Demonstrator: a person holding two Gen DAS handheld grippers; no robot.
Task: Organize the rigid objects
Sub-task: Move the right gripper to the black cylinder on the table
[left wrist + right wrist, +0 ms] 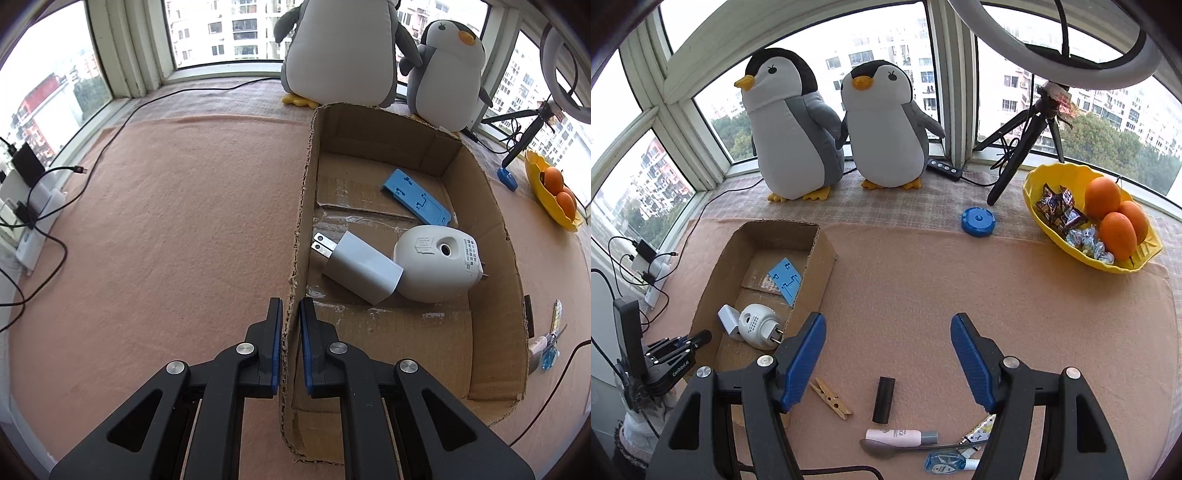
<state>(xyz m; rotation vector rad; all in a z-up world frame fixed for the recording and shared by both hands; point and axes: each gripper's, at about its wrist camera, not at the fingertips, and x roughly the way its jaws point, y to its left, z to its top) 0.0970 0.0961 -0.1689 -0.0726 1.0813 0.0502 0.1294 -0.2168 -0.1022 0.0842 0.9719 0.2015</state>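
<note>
A shallow cardboard box point(491, 236) point(823, 266) holds a white charger plug point(358, 267) point(727, 318), a white round plug-in device point(436, 258) point(757, 325) and a blue plastic stand point(415, 197) point(785, 280). My left gripper point(291, 310) is shut on the box's near left wall; it shows in the right wrist view point(683, 347). My right gripper point(888, 328) is open and empty above the mat. Below it lie a wooden clothespin point(831, 398), a black cylinder point(884, 398), a pink tube point(901, 437), a spoon point(882, 448) and a blue-capped item point(945, 462).
Two plush penguins point(790, 129) point(886, 125) stand at the window. A yellow bowl point(1034, 192) holds oranges and sweets. A blue round lid point(978, 220) and a ring-light tripod point(1019, 147) stand behind. A power strip with cables point(33, 221) lies at the left.
</note>
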